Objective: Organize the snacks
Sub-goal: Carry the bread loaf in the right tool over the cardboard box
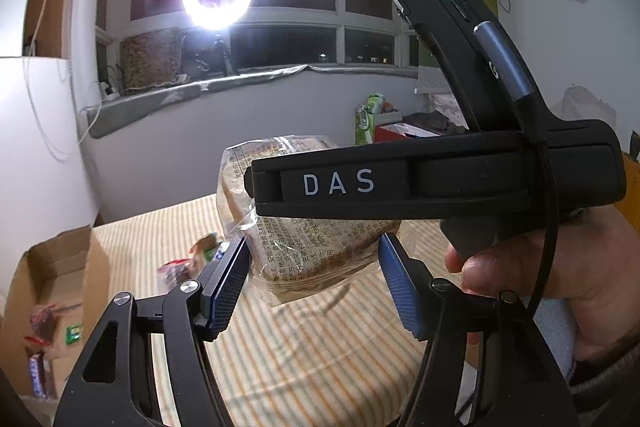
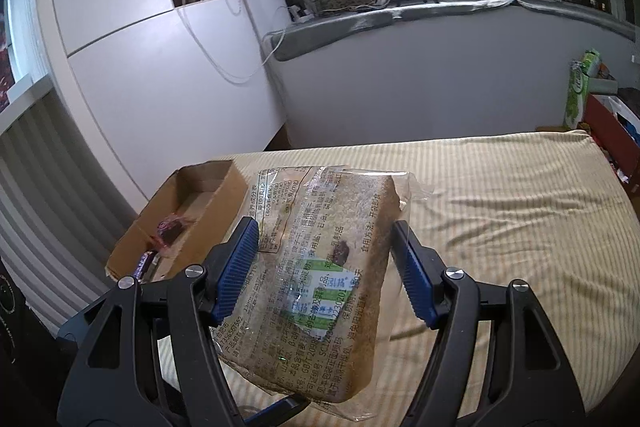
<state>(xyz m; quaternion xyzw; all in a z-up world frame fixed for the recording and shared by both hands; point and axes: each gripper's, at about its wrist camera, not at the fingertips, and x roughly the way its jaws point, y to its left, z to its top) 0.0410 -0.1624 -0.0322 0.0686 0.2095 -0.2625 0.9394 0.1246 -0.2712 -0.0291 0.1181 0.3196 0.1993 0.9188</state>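
Both grippers clamp one clear-wrapped bread slice pack point(image 2: 320, 267), lifted above the striped bedsheet point(image 2: 500, 207): the right gripper point(image 2: 326, 263) pinches its sides, and the left gripper point(image 1: 312, 287) presses its blue pads against the same pack from the other end. Beside it on the sheet, an open cardboard box point(image 2: 208, 211) holds a few small snacks.

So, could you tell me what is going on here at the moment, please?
A person is tidying snacks with a handheld gripper in each hand. Both the left gripper and the right gripper have the same wrapped bread pack between their blue pads, lifted above the striped bed cover. An open cardboard box at the bed's left edge already holds a few small snacks.
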